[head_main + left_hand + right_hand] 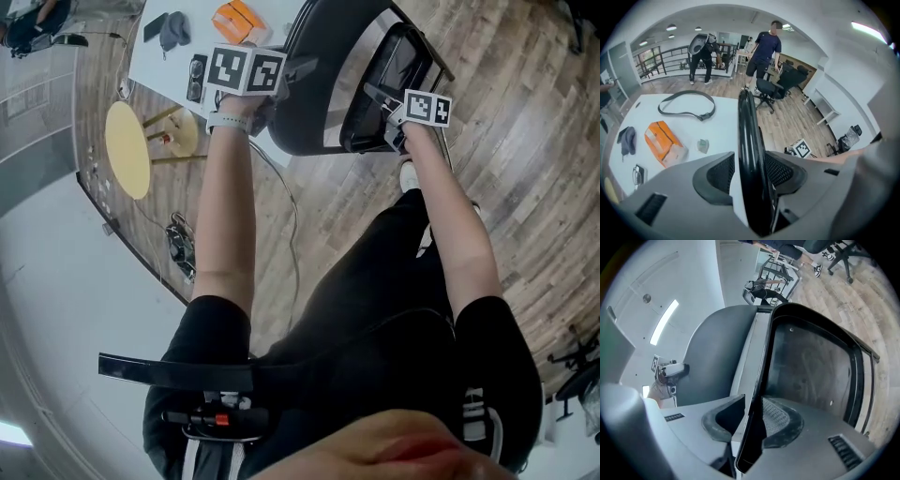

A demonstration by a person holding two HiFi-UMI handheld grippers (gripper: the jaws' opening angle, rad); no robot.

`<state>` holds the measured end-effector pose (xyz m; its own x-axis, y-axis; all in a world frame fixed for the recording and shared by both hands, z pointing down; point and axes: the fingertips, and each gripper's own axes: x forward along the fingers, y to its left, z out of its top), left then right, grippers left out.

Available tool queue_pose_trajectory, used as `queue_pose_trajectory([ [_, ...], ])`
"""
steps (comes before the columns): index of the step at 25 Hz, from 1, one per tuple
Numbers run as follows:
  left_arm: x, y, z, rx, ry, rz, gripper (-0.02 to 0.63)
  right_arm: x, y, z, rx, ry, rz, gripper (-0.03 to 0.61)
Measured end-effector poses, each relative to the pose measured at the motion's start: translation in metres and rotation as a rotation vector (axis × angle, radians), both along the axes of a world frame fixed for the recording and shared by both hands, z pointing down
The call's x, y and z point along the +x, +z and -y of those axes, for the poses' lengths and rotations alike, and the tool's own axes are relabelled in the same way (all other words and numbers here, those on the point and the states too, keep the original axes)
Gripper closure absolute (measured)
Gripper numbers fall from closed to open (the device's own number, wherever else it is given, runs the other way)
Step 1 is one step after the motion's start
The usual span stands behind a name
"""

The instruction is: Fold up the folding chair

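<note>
The dark plastic folding chair should be pressed flat by the right gripper, its fingers clamped on the edge (the fingers of the left gripper are spread round the rim).

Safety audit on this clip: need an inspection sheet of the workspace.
Surface: wood floor; white table next to the chair.
Job's things: folding chair, black and grey, in front of the person.
Clutter: orange pack, dark strap and dark cloth on the table; yellow stool beside it.
Grippers: left gripper, jaws apart around the chair's black rim, not clamped; right gripper, jaws closed on a thin chair edge.
Cables: one thin cable across the floor.
Surroundings: two people standing; office chairs behind.
</note>
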<state>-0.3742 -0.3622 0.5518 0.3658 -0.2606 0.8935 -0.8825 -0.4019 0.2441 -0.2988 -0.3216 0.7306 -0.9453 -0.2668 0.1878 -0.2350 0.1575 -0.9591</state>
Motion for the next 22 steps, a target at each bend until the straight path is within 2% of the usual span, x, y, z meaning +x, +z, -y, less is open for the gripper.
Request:
queue_pose_trajectory([
  [2,-0.011,-0.018,0.004,0.071,-0.04,0.015,0.41,0.014,-0.003,0.006,0.03,0.01,-0.052,0.449],
  [4,-0.021,-0.038,0.001,0.141,-0.083,0.037,0.407,0.031,-0.013,0.008,0.093,0.011,-0.109,0.431],
  [6,-0.027,-0.059,-0.003,0.232,-0.131,0.055,0.407,0.051,-0.037,0.011,0.195,0.013,-0.154,0.431],
  [8,-0.025,-0.081,-0.011,0.344,-0.166,0.047,0.407,0.07,-0.072,0.015,0.335,0.006,-0.19,0.431],
  [11,0.002,-0.111,-0.035,0.502,-0.154,-0.038,0.407,0.094,-0.132,0.004,0.564,-0.037,-0.252,0.431],
  [16,0.063,-0.145,-0.098,0.644,-0.129,-0.178,0.408,0.126,-0.229,-0.047,0.873,-0.128,-0.325,0.433],
  [19,0.106,-0.162,-0.131,0.713,-0.131,-0.262,0.408,0.145,-0.277,-0.075,0.98,-0.174,-0.321,0.433],
  [22,0.151,-0.174,-0.177,0.706,-0.129,-0.363,0.422,0.159,-0.317,-0.118,1.021,-0.203,-0.278,0.433],
])
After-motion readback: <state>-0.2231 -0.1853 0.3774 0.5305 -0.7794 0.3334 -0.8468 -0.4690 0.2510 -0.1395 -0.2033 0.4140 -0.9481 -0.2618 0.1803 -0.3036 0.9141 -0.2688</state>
